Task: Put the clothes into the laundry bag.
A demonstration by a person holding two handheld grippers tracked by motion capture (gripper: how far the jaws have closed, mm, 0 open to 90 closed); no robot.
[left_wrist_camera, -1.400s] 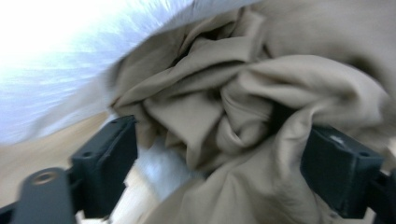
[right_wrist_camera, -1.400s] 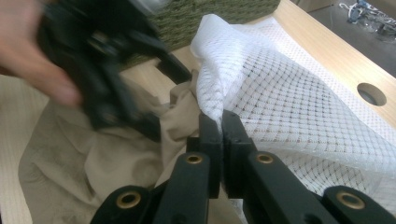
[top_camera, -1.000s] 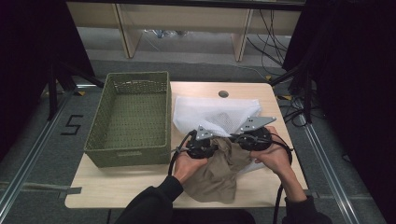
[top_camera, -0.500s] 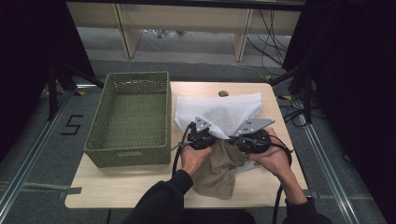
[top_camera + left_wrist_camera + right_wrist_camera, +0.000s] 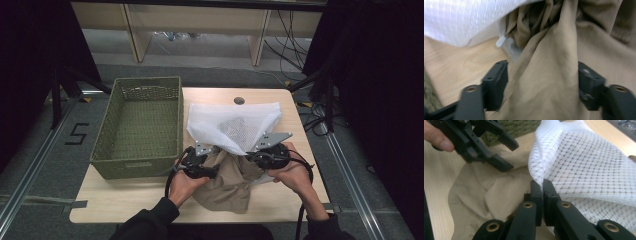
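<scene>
Desk: pale wooden desk (image 5: 150, 200) with a small dark round hole near its far edge; a person's two dark-sleeved forearms come in over the near edge.
Mesh bag: white net laundry bag (image 5: 232, 125), lying at the middle of the desk toward the far side, its mouth turned to the near side and lifted at the right corner.
Garment: crumpled tan cloth garment (image 5: 227, 182), at the near middle of the desk, its far part tucked into the mouth of the bag, its near part spread on the bare wood.
Left hand-held gripper: left hand-held gripper (image 5: 541, 85), at the left edge of the garment, just right of the basket; jaws have just been opening and now stand spread, with a ridge of the tan cloth running between them and a gap showing at the pads. Seen from the right gripper view (image 5: 499, 150), its jaws also stand apart above the cloth.
Right hand-held gripper: right hand-held gripper (image 5: 542, 195), at the right side of the bag's mouth; jaws pressed together, pinching the white net edge and holding it raised over the garment.
Basket: olive-green rectangular woven basket (image 5: 137, 125), on the left part of the desk, just beside the bag, nothing visible inside.
Zip pull: small white tab (image 5: 500, 41) at the bag's edge, just beside the garment in the left gripper view.
</scene>
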